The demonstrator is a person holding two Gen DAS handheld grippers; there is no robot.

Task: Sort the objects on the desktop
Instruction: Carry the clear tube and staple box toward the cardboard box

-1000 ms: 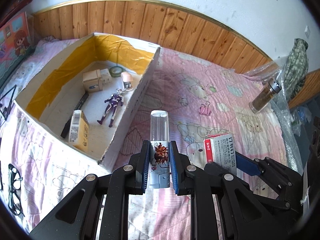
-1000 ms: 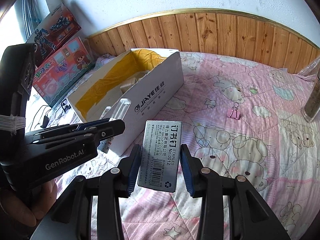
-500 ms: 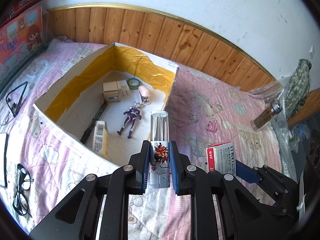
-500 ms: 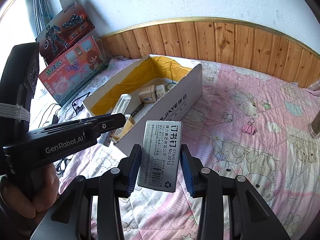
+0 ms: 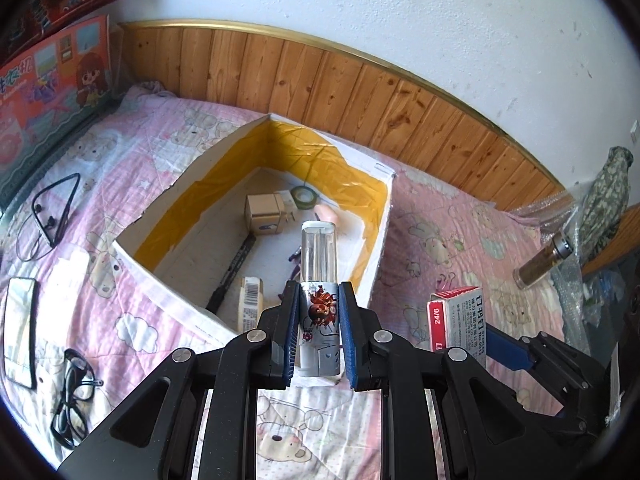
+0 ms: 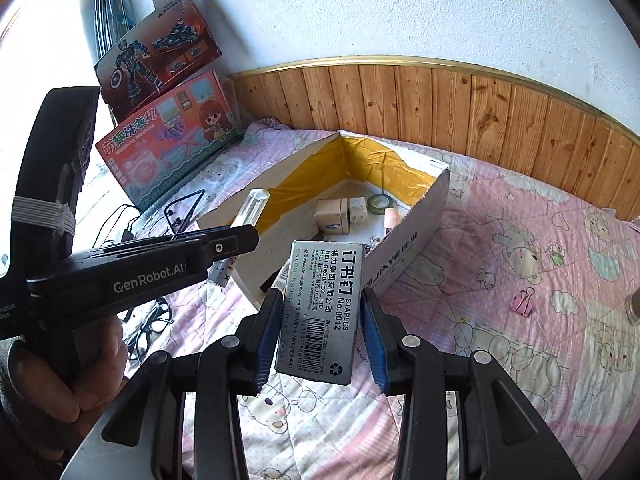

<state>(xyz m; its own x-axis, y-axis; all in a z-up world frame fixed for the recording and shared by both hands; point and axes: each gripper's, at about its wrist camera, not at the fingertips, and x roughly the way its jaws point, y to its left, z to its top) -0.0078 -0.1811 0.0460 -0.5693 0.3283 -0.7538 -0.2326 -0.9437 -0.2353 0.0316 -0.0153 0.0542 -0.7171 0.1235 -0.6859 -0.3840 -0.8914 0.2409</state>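
My left gripper (image 5: 319, 320) is shut on a clear-topped tube with a cartoon label (image 5: 319, 280), held upright above the near wall of an open cardboard box (image 5: 176, 292). My right gripper (image 6: 320, 320) is shut on a grey staples box (image 6: 322, 312), held in the air over the box's near corner; it also shows in the left wrist view (image 5: 456, 320). The cardboard box (image 6: 412, 216) holds a small carton (image 5: 263, 216), a tape roll (image 5: 303, 196), a black pen (image 5: 232, 276), a barcode box (image 5: 250, 304) and a partly hidden figure.
On the pink bedspread lie glasses (image 5: 74, 396), a phone (image 5: 18, 328), a black cable (image 5: 54, 208), a pink binder clip (image 6: 522, 302) and a jar (image 5: 542, 264). Toy boxes (image 6: 168, 148) lean on the wall at left. Wood panelling runs behind.
Both grippers have risen and moved left with their loads, so the cardboard box now sits ahead under them and more of its inside shows.
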